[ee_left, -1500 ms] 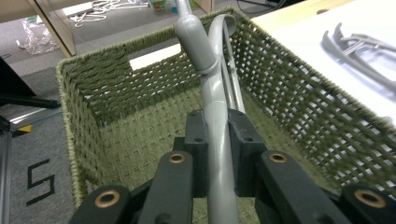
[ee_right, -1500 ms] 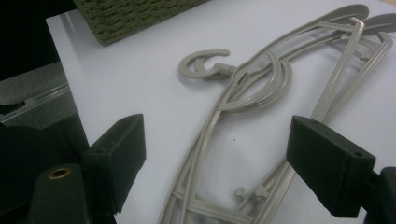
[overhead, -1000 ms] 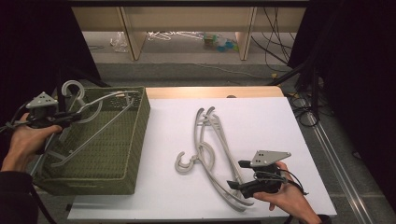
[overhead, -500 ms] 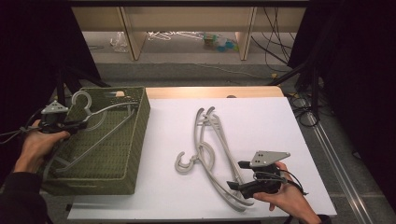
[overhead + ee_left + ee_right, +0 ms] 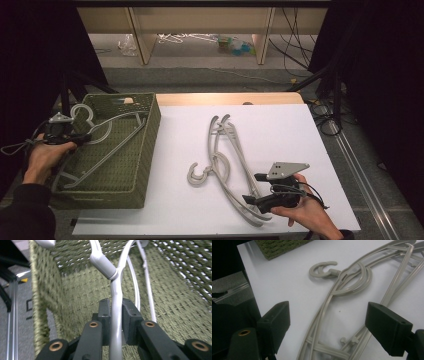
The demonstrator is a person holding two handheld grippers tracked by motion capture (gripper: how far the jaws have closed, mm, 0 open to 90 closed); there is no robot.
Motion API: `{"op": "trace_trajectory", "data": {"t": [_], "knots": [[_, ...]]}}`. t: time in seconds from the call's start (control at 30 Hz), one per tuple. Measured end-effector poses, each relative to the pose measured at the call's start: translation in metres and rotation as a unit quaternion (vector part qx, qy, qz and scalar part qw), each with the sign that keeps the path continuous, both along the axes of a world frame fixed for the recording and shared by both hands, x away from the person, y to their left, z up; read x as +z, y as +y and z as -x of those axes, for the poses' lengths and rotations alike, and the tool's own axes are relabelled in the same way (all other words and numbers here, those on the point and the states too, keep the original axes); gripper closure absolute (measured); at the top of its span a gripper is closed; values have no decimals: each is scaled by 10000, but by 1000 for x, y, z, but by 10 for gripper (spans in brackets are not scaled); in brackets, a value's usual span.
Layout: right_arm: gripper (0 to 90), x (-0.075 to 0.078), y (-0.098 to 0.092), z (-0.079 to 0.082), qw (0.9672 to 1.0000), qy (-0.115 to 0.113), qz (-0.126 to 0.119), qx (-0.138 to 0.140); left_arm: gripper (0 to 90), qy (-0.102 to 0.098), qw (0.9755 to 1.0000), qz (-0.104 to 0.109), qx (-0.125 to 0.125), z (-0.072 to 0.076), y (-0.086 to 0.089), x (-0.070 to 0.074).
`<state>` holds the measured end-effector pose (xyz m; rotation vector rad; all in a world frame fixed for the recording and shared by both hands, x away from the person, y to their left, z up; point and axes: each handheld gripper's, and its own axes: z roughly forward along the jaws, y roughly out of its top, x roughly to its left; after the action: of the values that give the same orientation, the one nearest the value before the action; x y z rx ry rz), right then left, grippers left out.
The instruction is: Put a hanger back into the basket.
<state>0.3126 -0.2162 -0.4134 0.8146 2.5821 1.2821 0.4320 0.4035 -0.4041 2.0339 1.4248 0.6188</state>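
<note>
Jaws of the left tool (image 5: 113,322) are clamped on the arm of a pale grey hanger (image 5: 115,290), which is held inside the green woven basket (image 5: 132,165) at the left of the table (image 5: 280,125); its hook (image 5: 80,112) is seen above the basket's left rim. Jaws of the right tool (image 5: 337,327) are spread wide with nothing gripped, hovering just over a pile of beige hangers (image 5: 225,160) lying on the white table near its front edge.
</note>
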Motion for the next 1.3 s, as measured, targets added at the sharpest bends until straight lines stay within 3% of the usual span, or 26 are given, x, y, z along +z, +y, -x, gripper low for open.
{"op": "trace_trajectory", "data": {"t": [0.13,0.17,0.27,0.3,0.43,0.47,0.57,0.6,0.63,0.67,0.7,0.83,0.97,1.0,1.03,1.07,1.17,1.2,1.23,1.3], "knots": [[210,-1,0,0,10000,25,9,-19,761,115,9997,6,193,-1,3,-5],[210,-1,0,0,10000,28,9,-14,753,66,9997,68,239,-2,4,-6],[210,-1,0,0,10000,27,7,-13,727,216,9993,116,273,-1,4,-8],[211,-1,0,0,10000,29,9,-16,696,280,9991,140,302,0,5,-8],[210,-1,0,0,10000,27,14,-21,609,175,9987,185,440,3,7,-5],[210,-1,0,0,10000,26,17,-23,573,231,9983,180,504,5,7,-2],[211,-2,1,0,10000,75,10,-15,497,6,9982,246,542,13,6,6],[211,-3,1,-1,10000,28,20,-34,445,-189,9971,456,577,18,3,13],[211,-3,1,-1,10000,28,20,-34,424,-189,9971,456,577,18,3,13],[211,-3,1,-1,10000,22,18,-37,424,-289,9960,607,585,22,1,17],[211,-4,1,-1,10000,20,6,-43,400,-505,9937,803,592,28,-4,22],[211,-5,2,-3,9999,-58,-71,-120,336,-828,9900,1113,272,47,-22,36],[210,-7,3,-3,9997,-74,-108,-196,301,-1057,9871,1202,35,64,-45,42],[208,-8,4,-4,9995,-118,-126,-278,281,-1150,9847,1302,-123,71,-58,44],[208,-8,4,-4,9995,-118,-126,-278,275,-1150,9847,1302,-123,71,-58,44],[208,-9,5,-4,9995,-88,-147,-273,275,-1259,9820,1393,-209,77,-68,46],[207,-10,5,-4,9991,-90,-185,-362,242,-1422,9775,1473,-504,89,-94,49],[206,-11,5,-4,9991,-101,-172,-381,219,-1477,9747,1517,-716,97,-113,50],[206,-11,5,-4,9991,-101,-172,-381,218,-1477,9747,1517,-716,97,-113,50],[205,-11,5,-3,9988,-110,-180,-442,219,-1452,9722,1579,-938,105,-134,47]]}}
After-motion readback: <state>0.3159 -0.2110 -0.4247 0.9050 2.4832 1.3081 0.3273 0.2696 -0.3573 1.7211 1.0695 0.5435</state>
